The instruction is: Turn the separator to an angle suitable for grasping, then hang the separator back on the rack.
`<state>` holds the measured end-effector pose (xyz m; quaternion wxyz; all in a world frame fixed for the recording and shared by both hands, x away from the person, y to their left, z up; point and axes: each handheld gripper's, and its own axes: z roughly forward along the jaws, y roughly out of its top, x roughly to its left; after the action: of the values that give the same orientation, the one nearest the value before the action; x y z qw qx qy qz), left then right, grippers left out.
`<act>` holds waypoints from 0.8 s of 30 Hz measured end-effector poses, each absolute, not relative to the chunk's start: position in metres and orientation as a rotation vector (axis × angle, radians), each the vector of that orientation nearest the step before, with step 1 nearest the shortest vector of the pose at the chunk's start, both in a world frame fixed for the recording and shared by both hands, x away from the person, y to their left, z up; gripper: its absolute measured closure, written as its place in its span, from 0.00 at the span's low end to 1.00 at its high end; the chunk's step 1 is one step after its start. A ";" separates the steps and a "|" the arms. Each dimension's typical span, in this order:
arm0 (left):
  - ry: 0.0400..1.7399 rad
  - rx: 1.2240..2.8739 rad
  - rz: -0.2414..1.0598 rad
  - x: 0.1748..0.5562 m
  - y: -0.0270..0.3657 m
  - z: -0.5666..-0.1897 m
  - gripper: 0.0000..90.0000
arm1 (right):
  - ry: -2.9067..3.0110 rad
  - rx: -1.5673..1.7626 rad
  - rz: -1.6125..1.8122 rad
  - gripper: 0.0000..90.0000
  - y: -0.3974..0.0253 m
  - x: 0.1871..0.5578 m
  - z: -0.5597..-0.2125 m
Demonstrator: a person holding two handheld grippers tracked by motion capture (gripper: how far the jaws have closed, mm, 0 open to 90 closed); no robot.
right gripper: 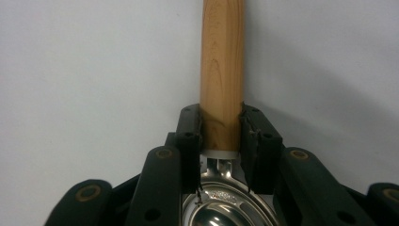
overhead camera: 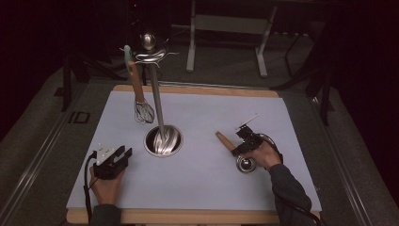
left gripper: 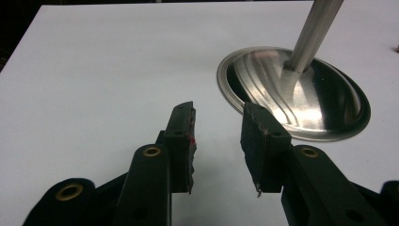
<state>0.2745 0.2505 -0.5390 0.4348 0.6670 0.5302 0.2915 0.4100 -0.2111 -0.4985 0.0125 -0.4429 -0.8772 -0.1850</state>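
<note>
the right gripper [right gripper: 221, 134] is clamped on the stiff, light ladle [overhead camera: 234, 150] lying on the table [overhead camera: 197, 188], at its wooden handle [right gripper: 222, 70] near the slippery steel bowl, while the left gripper [left gripper: 217, 141] stands open.

Pale wooden handle [right gripper: 222, 70], silver stand base [left gripper: 301, 94], white table [overhead camera: 197, 188]

1. We are holding the left gripper [left gripper: 217, 141] low over the white surface [left gripper: 94, 70], its jaws standing apart with nothing between them.
2. We are pointing it toward a round steel base [left gripper: 324, 108], just beyond the right jaw, with a metal pole [left gripper: 313, 33] rising from it.
</note>
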 end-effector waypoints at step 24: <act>1.316 1.651 0.728 0.274 0.251 -0.539 0.73 | -2.786 -1.302 -0.722 0.78 -0.210 0.399 -0.490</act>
<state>0.2738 0.2508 -0.5390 0.4387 0.6642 0.5297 0.2929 0.3994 -0.2096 -0.4895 -0.0087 -0.4123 -0.8819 -0.2284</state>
